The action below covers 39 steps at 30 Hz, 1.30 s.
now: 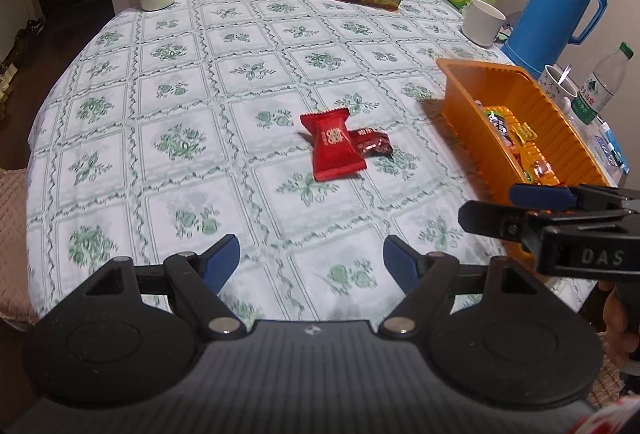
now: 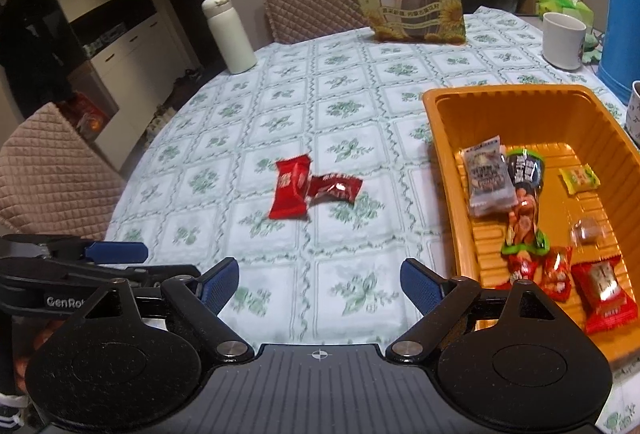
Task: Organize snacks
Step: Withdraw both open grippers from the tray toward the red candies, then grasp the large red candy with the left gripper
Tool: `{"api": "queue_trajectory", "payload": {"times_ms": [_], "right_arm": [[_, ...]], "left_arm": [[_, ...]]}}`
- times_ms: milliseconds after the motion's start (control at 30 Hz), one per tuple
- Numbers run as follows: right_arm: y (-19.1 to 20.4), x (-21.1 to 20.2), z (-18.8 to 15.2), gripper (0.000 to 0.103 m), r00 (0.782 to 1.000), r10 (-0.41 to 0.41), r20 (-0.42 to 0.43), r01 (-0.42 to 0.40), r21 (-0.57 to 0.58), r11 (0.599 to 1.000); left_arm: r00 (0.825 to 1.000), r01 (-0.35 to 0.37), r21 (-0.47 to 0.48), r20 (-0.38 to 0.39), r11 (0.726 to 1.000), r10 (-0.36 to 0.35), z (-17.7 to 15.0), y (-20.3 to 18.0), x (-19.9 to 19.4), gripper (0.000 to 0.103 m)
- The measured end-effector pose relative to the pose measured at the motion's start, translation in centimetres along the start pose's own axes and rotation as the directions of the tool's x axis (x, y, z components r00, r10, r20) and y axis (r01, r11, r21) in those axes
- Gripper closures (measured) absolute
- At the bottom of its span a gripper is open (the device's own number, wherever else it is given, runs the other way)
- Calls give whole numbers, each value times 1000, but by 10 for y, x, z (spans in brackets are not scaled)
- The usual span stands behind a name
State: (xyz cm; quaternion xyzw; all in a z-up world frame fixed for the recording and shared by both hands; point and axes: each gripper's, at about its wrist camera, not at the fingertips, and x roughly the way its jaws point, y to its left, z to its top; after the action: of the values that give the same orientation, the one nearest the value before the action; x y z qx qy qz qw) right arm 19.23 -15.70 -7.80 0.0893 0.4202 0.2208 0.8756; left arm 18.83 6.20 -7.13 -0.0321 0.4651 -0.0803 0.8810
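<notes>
Red foil catches the eye first: from the left wrist view, a bright red candy packet [image 1: 334,143] lies flat in the middle of the floral tabletop [image 1: 168,81], with a smaller dark red wrapped candy [image 1: 374,142] touching its right side. The left hand-held gripper [image 1: 311,260] hangs over the near cloth with its jaws wide and nothing between them. To the right stands the orange plastic bin [image 1: 464,105], and the right hand-held gripper [image 1: 520,201] crosses in front of its near end.

From the right wrist view, the same two candies sit well ahead and to the left, slightly blurred. The right hand-held gripper is spread wide too, empty over bare cloth, just beside the bin's near left corner, where several snack packets [image 2: 490,179] already lie.

Both candies look feather-light, crinkly and slippery. I would pinch the big packet across its padded middle, not its crimped ends, and expect it to skid on the cloth if nudged.
</notes>
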Motion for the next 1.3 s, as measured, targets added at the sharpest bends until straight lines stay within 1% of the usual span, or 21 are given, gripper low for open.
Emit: {"api": "queue_trajectory", "payload": {"times_ms": [100, 167, 267, 433, 567, 733, 900, 1133, 1200, 1300], "right_arm": [[-2, 11, 7, 29, 1000, -14, 6, 14, 8, 1000], [-2, 19, 11, 36, 1000, -20, 11, 20, 7, 1000], [-3, 29, 17, 43, 999, -27, 19, 27, 2, 1000], [-10, 43, 28, 49, 999, -43, 20, 43, 6, 999], [-15, 51, 36, 50, 998, -56, 20, 56, 7, 998], [-21, 57, 44, 51, 998, -59, 24, 59, 8, 998], [-26, 62, 52, 51, 998, -59, 23, 59, 14, 998], [-31, 68, 58, 51, 998, -58, 19, 57, 14, 998], [-32, 70, 60, 51, 998, -57, 17, 57, 14, 998], [-34, 73, 62, 51, 998, -55, 13, 55, 13, 998]], "left_arm": [[1000, 7, 5, 4, 1000, -7, 7, 3, 10, 27], [1000, 14, 10, 3, 1000, -14, 12, 4, 16, 28], [1000, 24, 16, 9, 1000, -25, 22, 3, 26, 30], [998, 47, 24, 32, 999, -48, 37, -1, 40, 31], [997, 57, 26, 40, 998, -58, 48, -3, 53, 33], [997, 66, 19, 45, 998, -67, 58, -1, 68, 33], [997, 65, 33, 26, 997, -66, 65, -3, 85, 41], [998, 67, 44, 11, 997, -68, 70, -6, 102, 44], [998, 66, 45, 7, 997, -66, 71, -7, 106, 51], [998, 68, 43, -1, 997, -68, 72, -6, 110, 56]]}}
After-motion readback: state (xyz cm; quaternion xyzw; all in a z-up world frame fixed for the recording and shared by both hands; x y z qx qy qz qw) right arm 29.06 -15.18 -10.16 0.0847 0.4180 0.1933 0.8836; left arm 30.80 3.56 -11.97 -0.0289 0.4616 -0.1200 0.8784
